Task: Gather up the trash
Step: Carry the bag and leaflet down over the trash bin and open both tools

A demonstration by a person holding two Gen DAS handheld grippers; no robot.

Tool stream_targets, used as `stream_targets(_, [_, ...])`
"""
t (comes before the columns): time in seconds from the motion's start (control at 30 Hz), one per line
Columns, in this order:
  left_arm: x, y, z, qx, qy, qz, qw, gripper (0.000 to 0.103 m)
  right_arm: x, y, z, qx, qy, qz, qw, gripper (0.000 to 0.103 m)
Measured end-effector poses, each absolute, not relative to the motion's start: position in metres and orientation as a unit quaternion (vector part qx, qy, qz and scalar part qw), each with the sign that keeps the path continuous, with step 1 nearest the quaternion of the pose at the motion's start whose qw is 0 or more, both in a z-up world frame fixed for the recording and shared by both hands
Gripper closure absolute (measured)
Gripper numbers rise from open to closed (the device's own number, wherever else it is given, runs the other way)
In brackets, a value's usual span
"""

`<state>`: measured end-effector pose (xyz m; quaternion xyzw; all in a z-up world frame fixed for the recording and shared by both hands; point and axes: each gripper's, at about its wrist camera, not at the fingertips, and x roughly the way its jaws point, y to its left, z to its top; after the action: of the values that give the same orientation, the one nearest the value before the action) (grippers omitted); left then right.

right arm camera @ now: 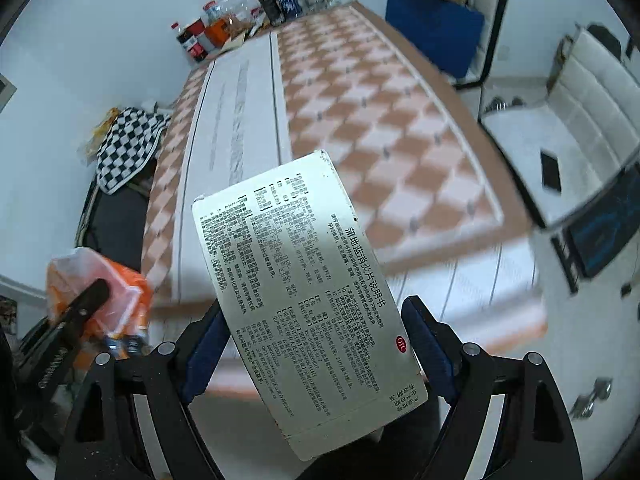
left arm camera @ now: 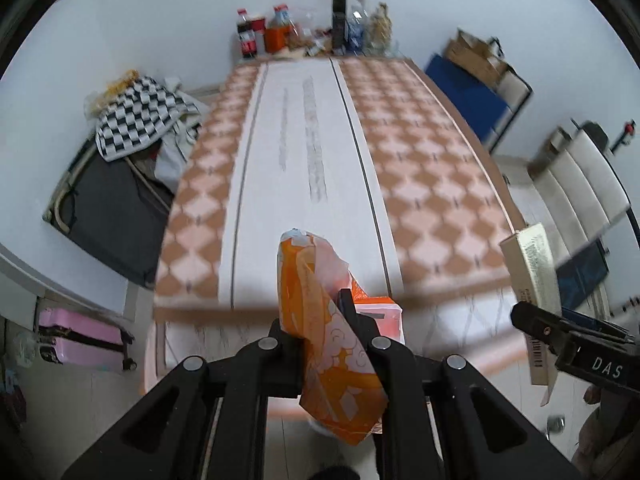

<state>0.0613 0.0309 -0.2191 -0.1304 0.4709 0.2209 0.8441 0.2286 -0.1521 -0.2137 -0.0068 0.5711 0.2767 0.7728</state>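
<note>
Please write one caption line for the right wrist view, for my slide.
Right hand-held gripper holding a flat printed medicine box above the checkered table.

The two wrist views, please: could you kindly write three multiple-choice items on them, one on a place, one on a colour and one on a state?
1. Where do the bottles stand?
A. the table's far end
B. the white chair
C. the pink suitcase

2. What colour is the wrapper in the left claw?
A. green
B. orange
C. black

3. How is the printed box held?
A. lying on the table
B. between the right claw's fingers
C. under the checkered cloth

Key: 1 A, they cluster by the far wall; 2 B, orange plastic shows; 3 B, both fingers flank it.
</note>
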Motion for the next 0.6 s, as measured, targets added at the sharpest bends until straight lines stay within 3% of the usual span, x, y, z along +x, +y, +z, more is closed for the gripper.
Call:
stream_targets(0.37, [-0.005,-0.014,-0.341,-0.216,0.570,0.190,0.769,0.092,0.130,-0.221,-0.316,-0.010,0.657,0.250,0.711,0.018])
stream_targets(0.6, [-0.011,-0.019,-0.470,-0.281,0.630,0.188,0.699,0.092,0.112,-0.252,-0.440,-0.012,0.720,0.223,0.657,0.018])
